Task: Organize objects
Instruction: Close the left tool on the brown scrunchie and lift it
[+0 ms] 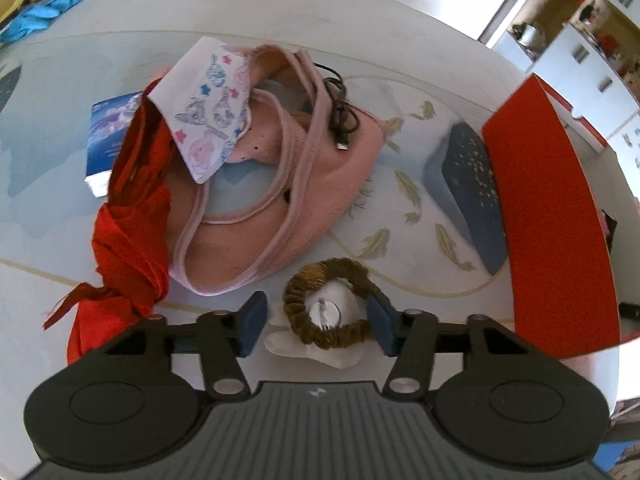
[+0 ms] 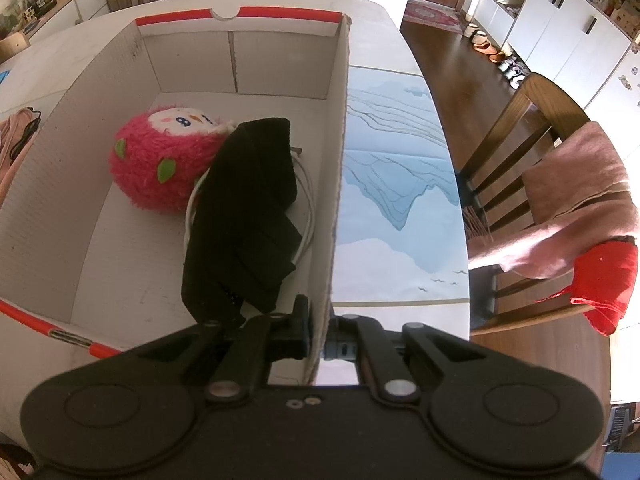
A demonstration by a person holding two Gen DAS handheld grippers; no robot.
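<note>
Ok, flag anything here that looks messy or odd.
A black cable lies tangled on the pink garment, which is heaped with a red cloth and a patterned cloth.

A brown wooden slat-back chair (image 2: 504,184) stands beside the pale desk (image 2: 400,208), a pink fuzzy blanket (image 2: 580,200) draped over it. White tall cabinets (image 2: 568,28) line the far wall.

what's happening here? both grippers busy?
Tidying a table into a cardboard box. The right gripper is clamped on the box's side wall, steadying it; a pink plush toy and black cloth lie inside. The left gripper is open around a brown scrunchie lying on a small white item, not yet closed. Pink garment and red cloth wait on the table.
</note>
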